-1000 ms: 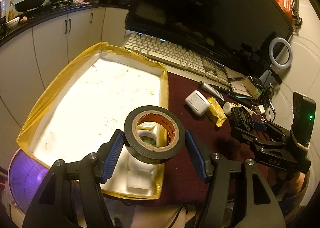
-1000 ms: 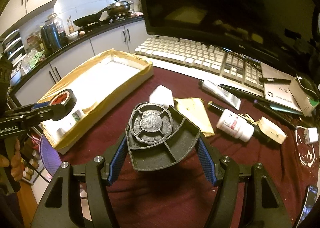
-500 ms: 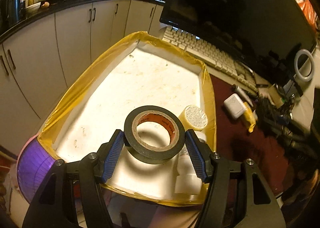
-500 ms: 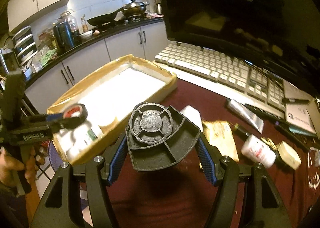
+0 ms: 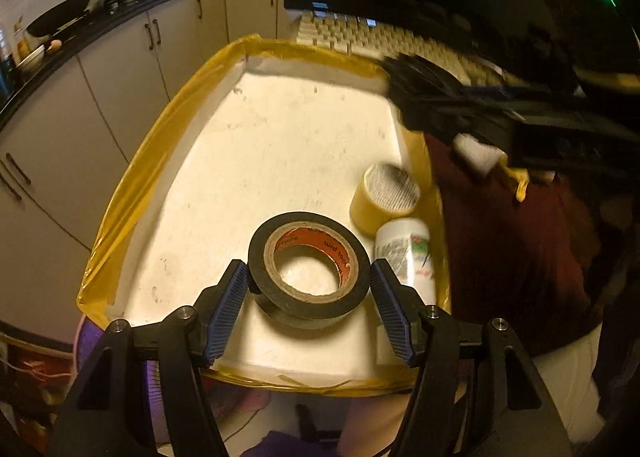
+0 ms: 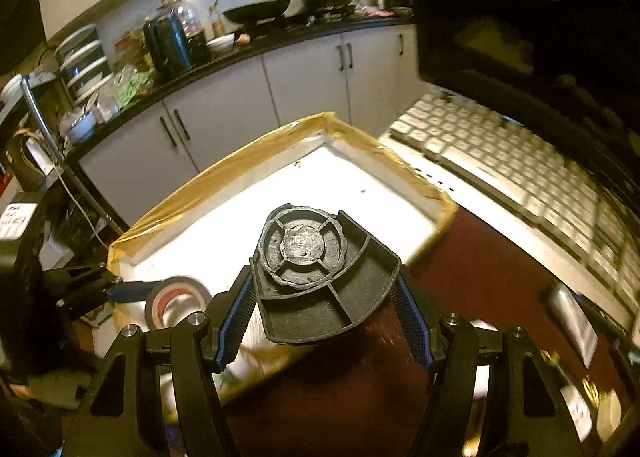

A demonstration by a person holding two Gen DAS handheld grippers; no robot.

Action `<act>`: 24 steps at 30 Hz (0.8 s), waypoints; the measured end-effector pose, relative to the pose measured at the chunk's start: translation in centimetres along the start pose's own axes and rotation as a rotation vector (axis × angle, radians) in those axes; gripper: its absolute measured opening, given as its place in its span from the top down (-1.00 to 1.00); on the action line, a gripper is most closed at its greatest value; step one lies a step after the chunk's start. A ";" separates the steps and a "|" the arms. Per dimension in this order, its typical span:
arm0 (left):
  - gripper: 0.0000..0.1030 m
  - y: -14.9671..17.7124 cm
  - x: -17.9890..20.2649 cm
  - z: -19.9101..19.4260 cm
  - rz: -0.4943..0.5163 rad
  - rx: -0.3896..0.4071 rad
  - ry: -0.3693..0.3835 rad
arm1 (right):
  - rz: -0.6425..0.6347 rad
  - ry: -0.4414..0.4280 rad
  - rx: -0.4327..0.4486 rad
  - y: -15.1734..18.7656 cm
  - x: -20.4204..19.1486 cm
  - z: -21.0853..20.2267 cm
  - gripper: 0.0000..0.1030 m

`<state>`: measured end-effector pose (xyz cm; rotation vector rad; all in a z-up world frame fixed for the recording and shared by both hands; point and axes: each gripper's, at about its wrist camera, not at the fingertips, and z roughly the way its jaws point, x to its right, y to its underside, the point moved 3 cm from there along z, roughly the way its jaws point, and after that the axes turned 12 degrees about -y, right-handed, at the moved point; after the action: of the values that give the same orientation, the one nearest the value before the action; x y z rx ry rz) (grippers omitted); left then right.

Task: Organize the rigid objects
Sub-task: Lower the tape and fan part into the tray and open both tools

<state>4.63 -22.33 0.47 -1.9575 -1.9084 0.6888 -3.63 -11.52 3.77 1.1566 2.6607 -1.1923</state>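
We find the left gripper (image 5: 308,289) clamped on the tape (image 5: 308,263), now moved over the tray (image 5: 168,145), lower centre. The right gripper (image 6: 324,311) grips the fan (image 6: 316,269), newly arrived at the tray's edge. Both await release.

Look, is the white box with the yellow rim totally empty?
No. A yellowish round container and a white labelled bottle already lie inside the white box with the yellow rim.
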 end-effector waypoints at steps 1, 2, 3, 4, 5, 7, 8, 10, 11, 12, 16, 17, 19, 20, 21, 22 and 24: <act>-0.22 0.1 0.2 0.1 0.025 -0.007 -0.009 | -0.007 -0.005 -0.018 -0.2 0.0 0.8 -0.20; -0.22 0.2 0.4 0.2 0.052 -0.012 -0.018 | -0.008 -0.009 -0.030 -0.4 0.0 1.3 -0.20; -0.22 0.2 0.5 0.2 0.068 -0.015 -0.021 | -0.007 -0.013 -0.041 -0.6 0.2 1.8 -0.20; -0.22 0.2 0.5 0.2 0.079 -0.017 -0.022 | -0.007 -0.016 -0.056 -0.8 0.3 2.4 -0.20; -0.22 0.1 0.5 0.2 0.083 -0.019 -0.020 | -0.008 -0.019 -0.068 -0.9 0.4 3.0 -0.20; -0.22 0.1 0.5 0.2 0.090 -0.022 -0.018 | -0.017 -0.016 -0.085 -0.9 0.4 3.8 -0.20; -0.22 0.1 0.6 0.2 0.094 -0.021 -0.020 | -0.023 -0.011 -0.095 -0.9 0.4 4.2 -0.20; -0.22 0.1 0.6 0.3 0.102 -0.022 -0.025 | -0.029 -0.002 -0.112 -0.7 0.4 4.7 -0.20; -0.22 0.0 0.7 0.3 0.102 -0.022 -0.024 | -0.032 0.000 -0.121 -0.5 0.3 4.9 -0.20; -0.22 0.0 0.7 0.3 0.102 -0.023 -0.025 | -0.035 0.003 -0.128 -0.5 0.3 5.1 -0.20; -0.22 -0.1 0.7 0.3 0.104 -0.024 -0.027 | -0.066 0.037 -0.146 -0.2 0.1 5.8 -0.20; -0.22 -0.1 0.7 0.3 0.102 -0.025 -0.027 | -0.072 0.045 -0.148 -0.1 0.1 5.9 -0.20; -0.22 0.0 0.7 0.2 0.100 -0.027 -0.029 | -0.074 0.051 -0.149 -0.1 0.0 5.9 -0.20; -0.22 0.0 0.6 0.2 0.099 -0.027 -0.031 | -0.077 0.054 -0.148 -0.1 0.0 5.9 -0.20; -0.22 0.1 0.6 0.2 0.097 -0.029 -0.032 | -0.075 0.056 -0.146 -0.1 0.0 6.0 -0.21; -0.22 0.1 0.6 0.2 0.096 -0.030 -0.034 | -0.075 0.058 -0.145 -0.1 0.0 6.0 -0.21; -0.22 0.1 0.7 0.2 0.095 -0.030 -0.039 | -0.076 0.063 -0.142 -0.1 0.0 6.0 -0.21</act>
<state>4.61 -21.70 0.18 -2.0795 -1.8674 0.7335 -5.37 -15.48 -0.46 1.0985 2.8058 -0.9726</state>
